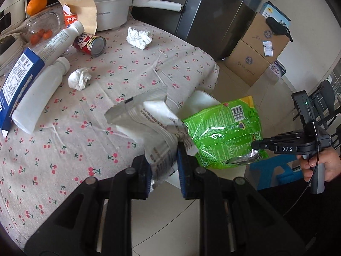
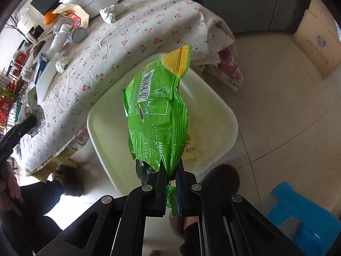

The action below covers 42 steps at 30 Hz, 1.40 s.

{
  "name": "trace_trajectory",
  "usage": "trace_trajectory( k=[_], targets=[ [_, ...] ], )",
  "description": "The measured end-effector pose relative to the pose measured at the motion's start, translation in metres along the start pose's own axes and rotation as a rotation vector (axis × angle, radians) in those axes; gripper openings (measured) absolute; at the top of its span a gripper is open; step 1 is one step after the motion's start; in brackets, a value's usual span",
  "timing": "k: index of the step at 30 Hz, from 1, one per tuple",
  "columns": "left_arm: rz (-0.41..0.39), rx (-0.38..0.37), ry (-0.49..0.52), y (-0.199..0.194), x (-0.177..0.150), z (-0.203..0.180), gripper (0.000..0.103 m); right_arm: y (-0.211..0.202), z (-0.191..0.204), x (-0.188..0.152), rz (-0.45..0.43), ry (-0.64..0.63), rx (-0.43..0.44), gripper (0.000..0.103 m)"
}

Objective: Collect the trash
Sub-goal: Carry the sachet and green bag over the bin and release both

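Right gripper (image 2: 170, 183): our jaws pinch the crinkled green plastic snack bag (image 2: 157, 111), hanging above the white rectangular plastic bin (image 2: 226, 115).
Left gripper (image 1: 164, 166): jaws clamp the torn white foil wrapper (image 1: 149, 123) near the table edge.
Tip: we centre each over the bin, then release.

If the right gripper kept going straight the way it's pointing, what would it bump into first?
Probably the white bin. The right gripper is shut on the green snack bag, which hangs out ahead of it over the bin's opening, so the bag would likely touch first. Depth is hard to judge in this fisheye view.
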<state>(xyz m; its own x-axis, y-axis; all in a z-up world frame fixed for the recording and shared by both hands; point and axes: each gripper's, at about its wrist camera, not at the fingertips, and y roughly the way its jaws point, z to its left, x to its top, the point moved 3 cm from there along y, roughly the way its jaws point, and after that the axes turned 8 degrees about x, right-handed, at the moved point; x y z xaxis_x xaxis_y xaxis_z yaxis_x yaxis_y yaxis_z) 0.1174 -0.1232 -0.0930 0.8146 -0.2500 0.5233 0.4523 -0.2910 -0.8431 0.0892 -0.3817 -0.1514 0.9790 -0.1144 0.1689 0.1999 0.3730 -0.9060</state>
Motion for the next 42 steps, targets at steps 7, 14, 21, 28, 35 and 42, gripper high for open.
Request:
trace_trajectory(
  k=[7,14,21,28,35,42],
  targets=[
    [0.036,0.005,0.04,0.016,-0.004,-0.016,0.023,0.027,-0.006,0.013,0.051,0.043,-0.047,0.048],
    [0.051,-0.026,0.106,0.028,-0.004,-0.038,0.024,0.006,-0.016,0.012,0.0,0.075,-0.047,0.056],
    [0.037,-0.079,0.199,0.044,-0.004,-0.067,0.027,-0.014,-0.021,0.017,-0.056,0.092,-0.041,0.061],
    [0.03,-0.052,0.206,0.046,-0.001,-0.064,0.063,-0.018,-0.021,0.021,-0.068,0.1,-0.052,0.062],
    [0.016,-0.003,0.134,0.031,0.0,-0.034,0.08,-0.019,-0.009,0.025,-0.078,0.082,-0.056,0.066],
    [0.019,0.079,0.054,0.02,0.002,0.004,0.083,-0.017,0.011,0.03,-0.081,0.05,-0.058,0.07]
  ],
)
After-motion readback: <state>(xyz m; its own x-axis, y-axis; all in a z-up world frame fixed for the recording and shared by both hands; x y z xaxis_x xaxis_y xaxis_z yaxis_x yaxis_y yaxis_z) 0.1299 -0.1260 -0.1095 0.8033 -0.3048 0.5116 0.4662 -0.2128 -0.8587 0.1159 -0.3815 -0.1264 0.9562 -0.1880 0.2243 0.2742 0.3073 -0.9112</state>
